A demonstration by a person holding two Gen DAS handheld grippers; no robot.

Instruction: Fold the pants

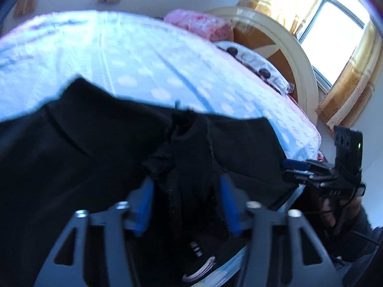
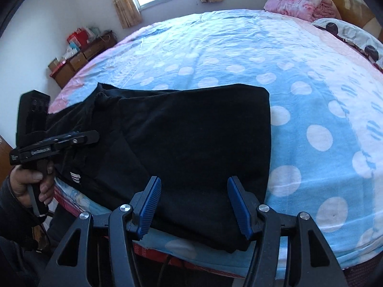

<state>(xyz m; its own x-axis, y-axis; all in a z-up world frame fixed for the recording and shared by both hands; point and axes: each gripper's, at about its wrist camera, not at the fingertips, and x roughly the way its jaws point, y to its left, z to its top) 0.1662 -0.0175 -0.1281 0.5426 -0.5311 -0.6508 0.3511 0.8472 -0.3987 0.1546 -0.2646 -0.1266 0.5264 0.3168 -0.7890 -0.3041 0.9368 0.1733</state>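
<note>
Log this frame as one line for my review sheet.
pants: black, partly folded on bed near edge | left gripper: open, fabric bunched between fingers | right gripper: open, over pants

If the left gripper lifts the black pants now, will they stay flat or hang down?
Probably hang: the pants look soft, already creased and bunched near the left gripper. Folded layers may slide open. They seem light, lying limp on the bed.
</note>
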